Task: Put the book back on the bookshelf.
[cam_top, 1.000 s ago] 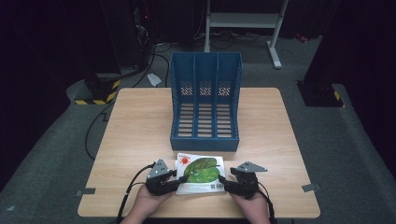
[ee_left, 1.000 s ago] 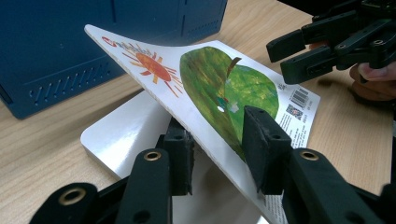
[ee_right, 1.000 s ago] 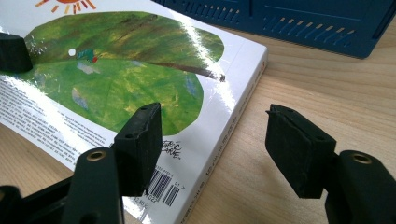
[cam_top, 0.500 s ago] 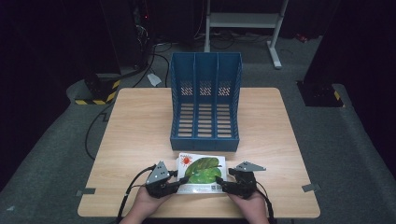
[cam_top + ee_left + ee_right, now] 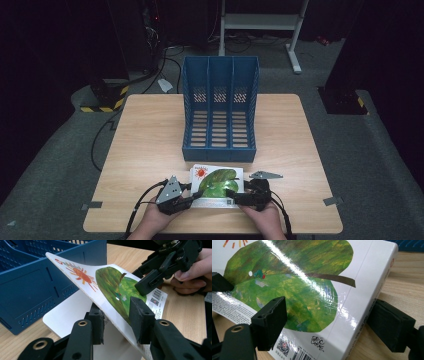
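While the left gripper [image 5: 116, 316] pinches the book's [image 5: 216, 184] lifted cover, the right gripper [image 5: 329, 322] has just been opening. Its jaws straddle the spine unpressed, so lifting probably rests on the left.

Pale wooden worktop [image 5: 150, 130] on grey carpet [image 5: 55, 165], dark unlit room beyond, white metal stand [image 5: 260, 22] at the back, black cables [image 5: 160, 55], yellow-black striped blocks [image 5: 102, 95] beside the worktop

File rack [image 5: 220, 112] on surface [image 5: 145, 135], centre, toward far edge, three compartments side by side. Book [image 5: 216, 186] flat on surface just before rack, near front edge. Left tongs [image 5: 189, 199] at book's left side, right tongs [image 5: 236, 198] at its right, book between them. Book cover [image 5: 100, 287] raised above pages.
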The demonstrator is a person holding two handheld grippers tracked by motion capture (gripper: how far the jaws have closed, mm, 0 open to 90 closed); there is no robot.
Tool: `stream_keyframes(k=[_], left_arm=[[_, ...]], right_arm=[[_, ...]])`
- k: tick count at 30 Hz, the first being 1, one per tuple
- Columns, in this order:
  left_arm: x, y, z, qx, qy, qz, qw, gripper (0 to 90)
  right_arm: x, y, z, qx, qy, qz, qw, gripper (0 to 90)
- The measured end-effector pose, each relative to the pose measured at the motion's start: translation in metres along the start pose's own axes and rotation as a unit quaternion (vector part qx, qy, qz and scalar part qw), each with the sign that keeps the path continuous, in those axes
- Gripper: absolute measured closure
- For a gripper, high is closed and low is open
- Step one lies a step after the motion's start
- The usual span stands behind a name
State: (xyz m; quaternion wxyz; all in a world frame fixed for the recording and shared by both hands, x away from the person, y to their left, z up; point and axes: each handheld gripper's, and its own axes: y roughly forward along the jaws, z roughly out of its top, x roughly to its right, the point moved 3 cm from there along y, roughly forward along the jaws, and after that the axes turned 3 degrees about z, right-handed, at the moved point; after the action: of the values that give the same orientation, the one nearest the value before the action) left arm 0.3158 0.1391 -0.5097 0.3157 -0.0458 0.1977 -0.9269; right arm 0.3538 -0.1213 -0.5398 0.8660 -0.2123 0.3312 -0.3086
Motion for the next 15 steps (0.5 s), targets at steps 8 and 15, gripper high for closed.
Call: stream_keyframes(k=[8, 15], left_arm=[[0.001, 0.0, -0.001, 0.004, -0.022, 0.01, 0.9997, 65.9], [0.0, 0.001, -0.002, 0.001, -0.032, 0.016, 0.9994, 66.2]], right_arm=[[-0.001, -0.013, 0.004, 0.029, -0.018, -0.018, 0.9993, 29.6], [-0.005, -0.021, 0.005, 0.051, -0.038, -0.033, 0.9974, 34.4]])
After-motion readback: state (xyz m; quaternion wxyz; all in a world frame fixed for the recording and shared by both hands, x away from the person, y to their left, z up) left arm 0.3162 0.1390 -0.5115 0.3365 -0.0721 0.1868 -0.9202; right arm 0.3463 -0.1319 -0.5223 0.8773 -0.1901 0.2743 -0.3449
